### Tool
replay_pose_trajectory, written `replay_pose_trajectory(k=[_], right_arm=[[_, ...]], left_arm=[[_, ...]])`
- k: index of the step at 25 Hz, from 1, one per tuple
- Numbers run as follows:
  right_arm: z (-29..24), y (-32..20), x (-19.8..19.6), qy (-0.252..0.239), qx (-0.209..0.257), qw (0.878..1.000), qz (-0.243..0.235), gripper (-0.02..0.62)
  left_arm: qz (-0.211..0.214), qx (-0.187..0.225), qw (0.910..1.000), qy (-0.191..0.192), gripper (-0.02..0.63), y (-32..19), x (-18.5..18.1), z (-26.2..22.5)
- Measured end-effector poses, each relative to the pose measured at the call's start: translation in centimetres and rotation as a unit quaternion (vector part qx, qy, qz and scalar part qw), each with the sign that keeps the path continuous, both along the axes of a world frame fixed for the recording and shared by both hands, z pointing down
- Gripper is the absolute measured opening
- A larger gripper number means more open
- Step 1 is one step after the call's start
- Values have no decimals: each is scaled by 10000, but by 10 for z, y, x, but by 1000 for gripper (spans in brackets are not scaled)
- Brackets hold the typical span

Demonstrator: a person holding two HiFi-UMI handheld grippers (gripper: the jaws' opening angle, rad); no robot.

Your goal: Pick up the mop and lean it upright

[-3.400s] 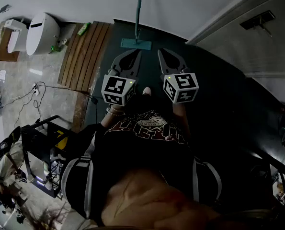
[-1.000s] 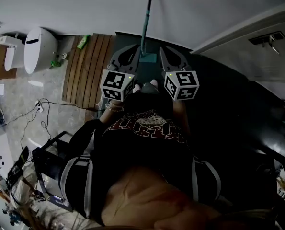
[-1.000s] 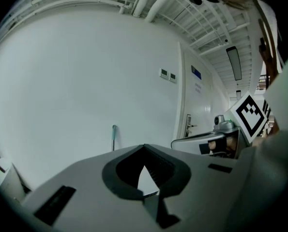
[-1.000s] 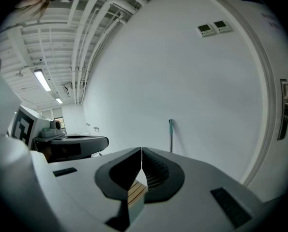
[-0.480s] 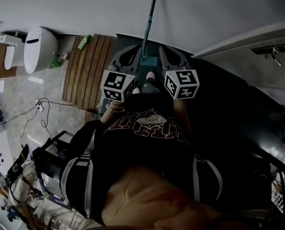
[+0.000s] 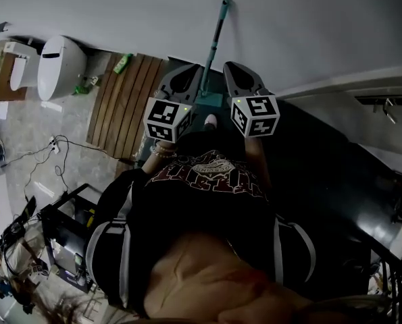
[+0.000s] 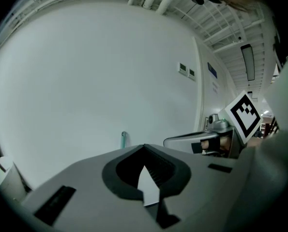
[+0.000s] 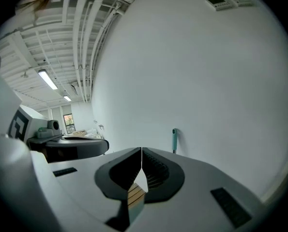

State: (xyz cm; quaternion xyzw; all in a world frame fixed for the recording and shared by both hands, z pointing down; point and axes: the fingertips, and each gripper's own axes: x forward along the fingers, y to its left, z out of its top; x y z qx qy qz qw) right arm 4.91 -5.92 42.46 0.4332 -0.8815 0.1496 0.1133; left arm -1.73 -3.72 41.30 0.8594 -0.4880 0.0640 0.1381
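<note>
The mop stands upright against the white wall. Its teal handle (image 6: 214, 42) runs down to the flat mop head (image 6: 211, 99) on the dark floor. My left gripper (image 6: 192, 69) and right gripper (image 6: 230, 66) flank the lower handle, both shut and empty, neither touching it. In the left gripper view the shut left gripper (image 7: 144, 147) points at the wall, with the handle's top (image 7: 124, 139) just left of it. The right gripper view shows the shut right gripper (image 8: 141, 149) with the handle's top (image 8: 174, 137) to its right.
A white toilet (image 6: 57, 58) stands at the left, with a wooden slat mat (image 6: 123, 106) and a green bottle (image 6: 121, 64) beside it. Cables (image 6: 45, 154) trail over the tiled floor. A black cart (image 6: 65, 241) is at the lower left. The wall is close ahead.
Both grippers have come nearer to the wall and now stand either side of the mop handle, still shut. The mop's top end has come into view. The mop has not moved.
</note>
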Motion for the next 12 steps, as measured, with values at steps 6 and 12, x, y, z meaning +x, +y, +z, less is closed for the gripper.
replay_pose_trajectory(k=[6,12], right_arm=[[0,-36,8,0,52,9998,-209,20],[10,-54,6,88,-6,9994,-347,20]], left_arm=[[-302,-12,9995,-19,46,-29,4,2],[-550,-73,9985,12,46,-43,-4,10]])
